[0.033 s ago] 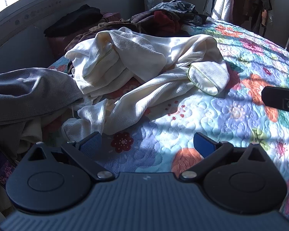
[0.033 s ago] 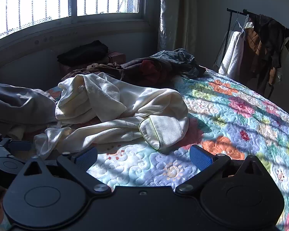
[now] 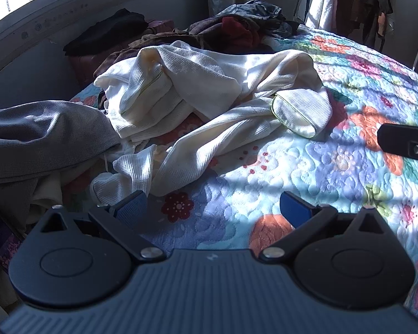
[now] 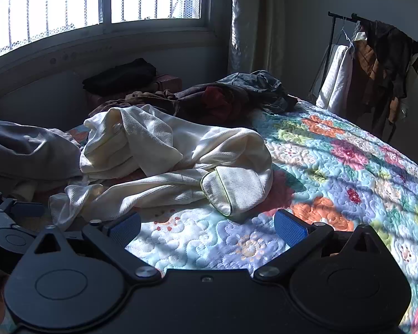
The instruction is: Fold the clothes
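Hovering over the floral quilt (image 3: 334,167) with the left gripper (image 3: 213,208) spread wide, nothing between the blue pads (image 3: 292,208). Lying crumpled just ahead and slightly left of it: the cream waffle-knit garment (image 3: 209,97), one sleeve trailing toward the left pad. Holding the right gripper (image 4: 207,228) equally wide and empty, the same garment (image 4: 181,161) resting just beyond its fingertips. Sitting farther back: a dark clothes pile (image 4: 231,97); off to the left, grey fabric (image 3: 41,133).

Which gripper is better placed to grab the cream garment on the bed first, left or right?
Left, probably. The left gripper is open with one pad nearly at the cream garment's near edge; the right gripper, also open, hangs over bare quilt.
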`<action>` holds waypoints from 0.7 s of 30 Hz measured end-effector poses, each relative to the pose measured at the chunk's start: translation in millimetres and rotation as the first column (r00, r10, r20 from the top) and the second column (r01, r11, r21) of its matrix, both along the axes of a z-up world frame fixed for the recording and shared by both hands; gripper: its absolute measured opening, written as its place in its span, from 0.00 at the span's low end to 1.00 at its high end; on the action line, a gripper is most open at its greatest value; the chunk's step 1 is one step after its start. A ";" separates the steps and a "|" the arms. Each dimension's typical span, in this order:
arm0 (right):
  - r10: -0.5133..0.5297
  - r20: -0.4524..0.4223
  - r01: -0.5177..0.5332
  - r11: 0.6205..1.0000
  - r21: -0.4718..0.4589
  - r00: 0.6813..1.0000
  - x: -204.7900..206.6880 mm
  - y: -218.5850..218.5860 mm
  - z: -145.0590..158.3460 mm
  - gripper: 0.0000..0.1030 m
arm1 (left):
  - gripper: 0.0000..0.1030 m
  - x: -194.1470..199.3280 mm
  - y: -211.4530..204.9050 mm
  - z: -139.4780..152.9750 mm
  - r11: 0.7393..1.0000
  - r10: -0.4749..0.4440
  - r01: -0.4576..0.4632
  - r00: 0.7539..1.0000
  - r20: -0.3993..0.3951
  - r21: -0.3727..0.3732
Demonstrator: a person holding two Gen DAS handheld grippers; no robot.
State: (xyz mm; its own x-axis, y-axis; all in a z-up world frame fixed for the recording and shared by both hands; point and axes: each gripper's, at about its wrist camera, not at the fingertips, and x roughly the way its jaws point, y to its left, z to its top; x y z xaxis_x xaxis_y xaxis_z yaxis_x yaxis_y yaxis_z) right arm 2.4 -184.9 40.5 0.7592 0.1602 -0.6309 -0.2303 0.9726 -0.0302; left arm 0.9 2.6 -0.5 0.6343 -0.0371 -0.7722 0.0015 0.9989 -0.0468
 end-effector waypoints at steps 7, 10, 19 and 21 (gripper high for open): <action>0.000 0.002 0.000 1.000 -0.001 1.000 -0.2 -0.3 1.4 1.00 | 1.00 1.4 0.8 1.2 0.999 -0.033 0.033 0.999 0.007 0.006; -0.001 0.002 0.001 1.000 0.000 1.000 -0.2 -0.9 -2.4 1.00 | 1.00 -3.0 -2.6 6.4 0.999 -0.036 0.036 0.999 0.024 0.016; -0.008 0.002 0.008 1.000 -0.004 1.000 2.4 -1.7 -4.7 1.00 | 1.00 -5.3 -7.0 -0.9 1.000 -0.008 0.008 0.999 0.049 -0.007; -0.006 0.004 0.006 1.000 -0.005 1.000 2.4 -1.0 -3.7 1.00 | 1.00 -5.3 -6.5 -0.9 1.000 -0.005 0.005 0.999 0.049 -0.007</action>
State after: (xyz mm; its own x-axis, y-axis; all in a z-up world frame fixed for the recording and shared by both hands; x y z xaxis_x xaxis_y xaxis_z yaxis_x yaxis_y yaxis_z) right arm 4.8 -185.9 36.8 0.7624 0.1522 -0.6289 -0.2242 0.9739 -0.0361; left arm -4.4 -3.9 -1.4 0.6712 -0.0458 -0.7399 0.0092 0.9985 -0.0535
